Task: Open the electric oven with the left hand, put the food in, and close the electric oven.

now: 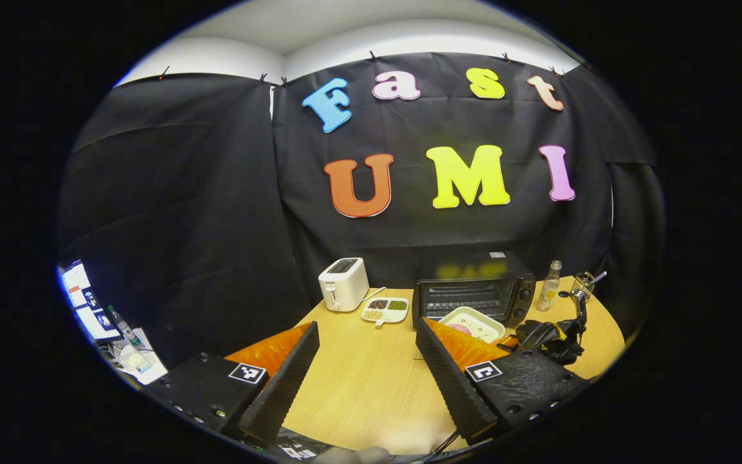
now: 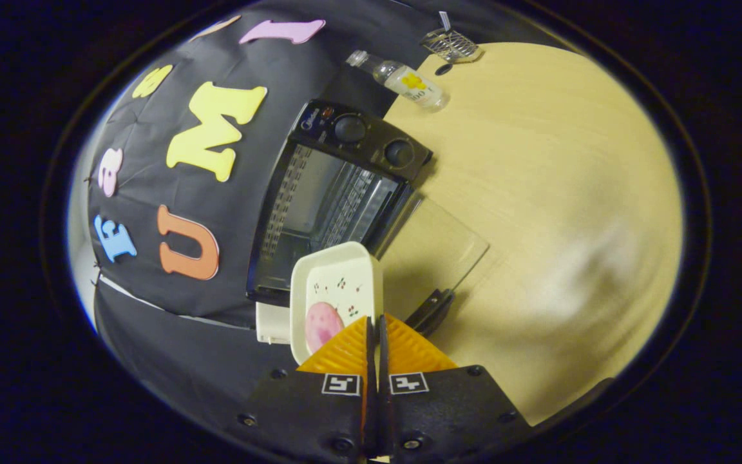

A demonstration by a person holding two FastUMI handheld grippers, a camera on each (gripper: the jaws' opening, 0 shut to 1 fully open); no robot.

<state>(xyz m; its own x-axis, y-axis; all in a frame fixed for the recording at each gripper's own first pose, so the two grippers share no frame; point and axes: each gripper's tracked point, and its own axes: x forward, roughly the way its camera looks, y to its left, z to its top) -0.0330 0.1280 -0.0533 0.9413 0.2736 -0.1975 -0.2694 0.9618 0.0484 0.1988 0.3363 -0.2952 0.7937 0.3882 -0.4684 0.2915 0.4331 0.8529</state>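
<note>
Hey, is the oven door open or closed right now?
Open. The glass door lies folded down flat on the table in front of the oven, and its rack is exposed.

We count one oven (image 1: pixel 474 293), one white tray (image 2: pixel 335 293) with one pink piece of food (image 2: pixel 323 325) on it, one toaster (image 1: pixel 343 284), one divided dish (image 1: pixel 385 310) with three fillings, one bottle (image 1: pixel 549 286), one wire basket (image 1: pixel 582 282), and two grippers: the left gripper (image 1: pixel 368 374) and the right gripper (image 2: pixel 374 335).

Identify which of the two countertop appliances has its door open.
The black electric oven, its glass door dropped flat; the white toaster beside it has none.
</note>
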